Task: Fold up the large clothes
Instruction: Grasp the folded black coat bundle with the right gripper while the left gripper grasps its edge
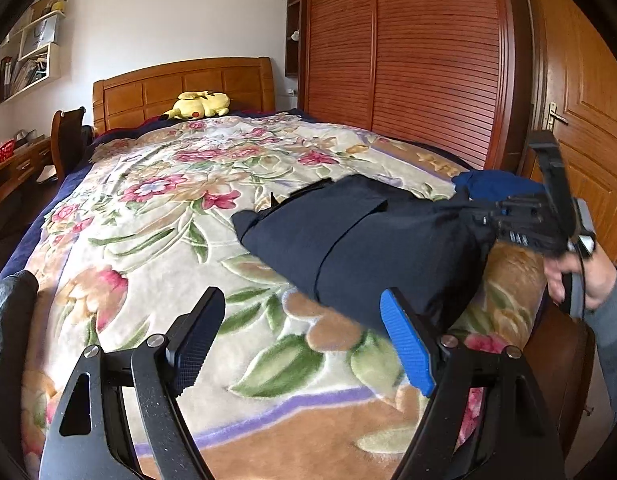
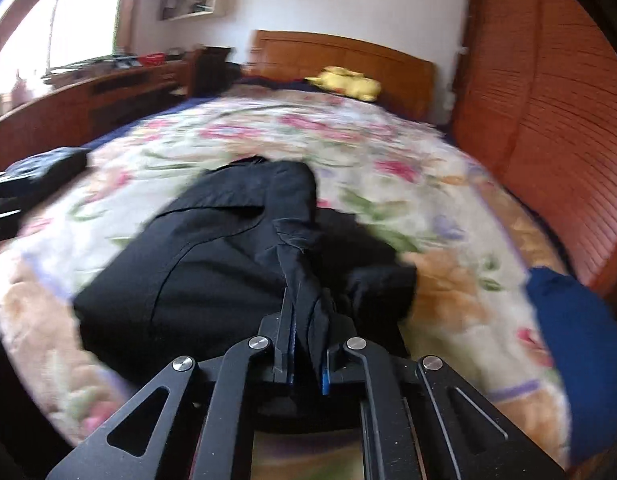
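A dark navy folded garment point(image 1: 348, 240) lies on the floral blanket point(image 1: 156, 216) of the bed, toward the right near side. My left gripper point(image 1: 308, 340) is open and empty, just in front of the garment's near edge. My right gripper point(image 1: 484, 216) is shut on the garment's right end, held by a hand. In the right wrist view the garment point(image 2: 212, 264) spreads ahead and a bunch of its cloth is pinched in my right gripper point(image 2: 304, 328). That view is blurred by motion.
A blue cloth point(image 1: 496, 184) lies at the bed's right edge, also in the right wrist view point(image 2: 580, 340). A yellow plush toy point(image 1: 200, 106) sits by the headboard. A grey garment point(image 1: 8, 320) lies at the near left. Wardrobe point(image 1: 408, 60) stands right, desk point(image 1: 16, 164) left.
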The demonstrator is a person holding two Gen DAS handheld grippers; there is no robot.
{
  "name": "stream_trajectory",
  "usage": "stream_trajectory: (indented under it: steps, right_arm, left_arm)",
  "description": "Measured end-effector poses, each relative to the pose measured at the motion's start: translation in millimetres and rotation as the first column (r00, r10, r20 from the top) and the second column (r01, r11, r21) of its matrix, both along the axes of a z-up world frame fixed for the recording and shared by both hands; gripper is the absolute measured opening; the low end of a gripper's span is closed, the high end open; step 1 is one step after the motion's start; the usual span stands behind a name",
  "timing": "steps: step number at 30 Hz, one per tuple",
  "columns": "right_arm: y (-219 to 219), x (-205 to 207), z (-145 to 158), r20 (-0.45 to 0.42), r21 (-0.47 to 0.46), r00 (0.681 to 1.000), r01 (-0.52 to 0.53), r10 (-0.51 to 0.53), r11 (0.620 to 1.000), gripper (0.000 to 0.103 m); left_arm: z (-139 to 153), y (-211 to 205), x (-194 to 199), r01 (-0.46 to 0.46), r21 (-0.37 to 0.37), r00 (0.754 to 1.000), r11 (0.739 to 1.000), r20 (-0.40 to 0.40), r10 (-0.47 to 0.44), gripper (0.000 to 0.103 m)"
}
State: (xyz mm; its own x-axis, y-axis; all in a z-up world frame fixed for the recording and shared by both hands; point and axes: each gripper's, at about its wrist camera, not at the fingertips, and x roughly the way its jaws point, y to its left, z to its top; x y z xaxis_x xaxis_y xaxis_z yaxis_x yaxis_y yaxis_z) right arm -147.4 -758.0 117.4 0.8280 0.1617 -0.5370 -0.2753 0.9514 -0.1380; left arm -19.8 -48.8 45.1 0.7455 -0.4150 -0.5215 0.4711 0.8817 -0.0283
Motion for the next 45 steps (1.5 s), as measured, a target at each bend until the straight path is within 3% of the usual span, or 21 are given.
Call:
stream_trajectory:
  steps: [3, 6, 10, 14, 17, 22, 29, 38, 45]
  right_arm:
    - [-28, 13, -12, -0.031, 0.014, 0.997, 0.064, -0.064, 0.998, 0.007]
    - [-28, 18, -27, -0.054, 0.01, 0.997, 0.056, -0.055, 0.998, 0.007]
    - [-26, 10, -26, -0.022, 0.038, 0.999, 0.047, -0.046, 0.998, 0.01]
    - [-46, -11, -28, -0.002, 0.105, 0.998, 0.065, -0.065, 0.992, 0.039]
    - [-63, -31, -29, 0.031, 0.142, 0.997, 0.071, -0.076, 0.987, 0.05]
    - [-80, -48, -45, -0.023, 0.162, 0.996, 0.086, -0.084, 0.983, 0.05]
    - [-73, -33, -74, -0.12, 0.192, 0.991, 0.079, -0.056, 0.978, 0.05]
    - [-71, -4, -77, -0.103, 0.294, 0.99, 0.122, -0.096, 0.948, 0.05]
    - [-58, 11, -88, -0.133, 0.26, 0.985, 0.142, -0.11, 0.955, 0.053]
  left_arm:
    - [-3, -4, 2, 0.008, 0.018, 1.0, 1.0, 0.003, -0.008, 0.081]
    - [-5, -7, 8, 0.008, 0.024, 1.0, 1.0, -0.001, -0.008, 0.081]
    - [-9, -13, 23, -0.007, 0.021, 1.0, 1.0, -0.01, 0.008, 0.081]
    - [-15, -19, 41, -0.02, 0.026, 1.0, 0.999, -0.02, 0.02, 0.081]
    - [-19, -26, 62, -0.024, 0.04, 0.999, 0.999, -0.032, 0.025, 0.081]
    - [-23, -36, 98, -0.013, 0.06, 0.999, 0.998, -0.037, 0.015, 0.081]
    - [-29, -43, 156, -0.017, 0.083, 0.998, 0.996, -0.053, 0.021, 0.081]
    - [-49, -47, 221, -0.037, 0.118, 0.993, 0.992, -0.107, 0.049, 0.081]
    - [-63, -54, 258, -0.048, 0.141, 0.988, 0.989, -0.141, 0.068, 0.081]
